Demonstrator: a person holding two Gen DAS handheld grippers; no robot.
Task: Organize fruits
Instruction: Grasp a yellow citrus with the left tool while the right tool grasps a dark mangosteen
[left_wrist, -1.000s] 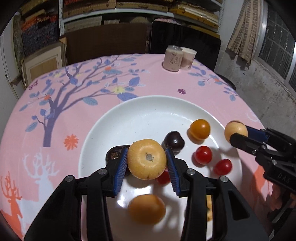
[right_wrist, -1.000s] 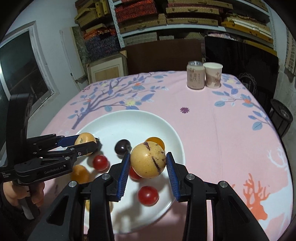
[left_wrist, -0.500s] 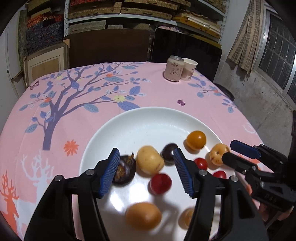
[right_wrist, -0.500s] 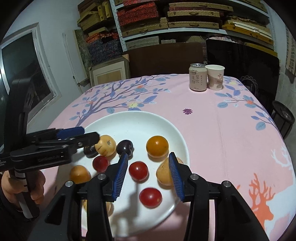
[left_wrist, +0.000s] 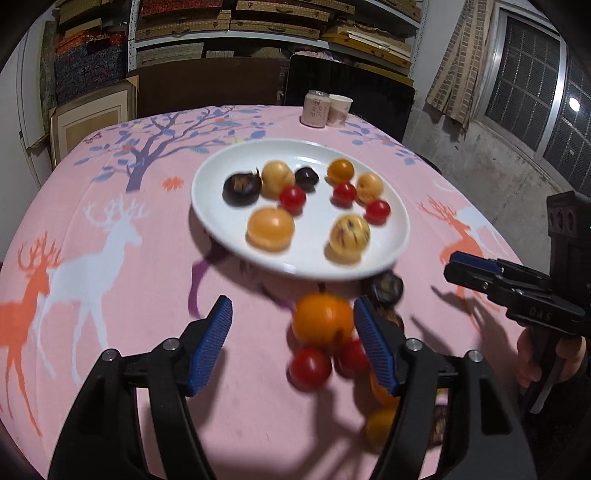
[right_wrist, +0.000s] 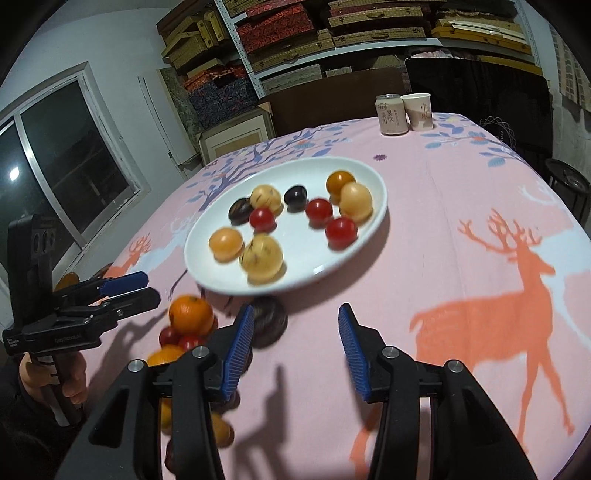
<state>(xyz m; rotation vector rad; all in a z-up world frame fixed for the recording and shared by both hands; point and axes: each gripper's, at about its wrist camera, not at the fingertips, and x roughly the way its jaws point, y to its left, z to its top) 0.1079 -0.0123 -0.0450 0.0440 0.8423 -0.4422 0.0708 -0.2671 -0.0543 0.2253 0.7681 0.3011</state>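
Fruit sits in two groups on my pink deer-print tablecloth. On the white plate lie ten pieces: pale yellow fruits, an orange one, dark plums and red cherry tomatoes, none of them stacked. Just off the plate's near rim, a loose pile waits on the cloth: an orange fruit on top, two red tomatoes beneath it, a dark plum beside them, more yellow pieces partly hidden behind my tool. My left gripper hovers over that pile, its blue-padded jaws spread wide, the orange fruit lying just inside the right-hand pad without being pinched. My right gripper hangs near the same pile, jaws likewise spread and empty, the dark plum just beyond its left pad. At the far edge of the table stand a drink can and a paper cup, touching or nearly so. Motion blur softens the nearest fruit.
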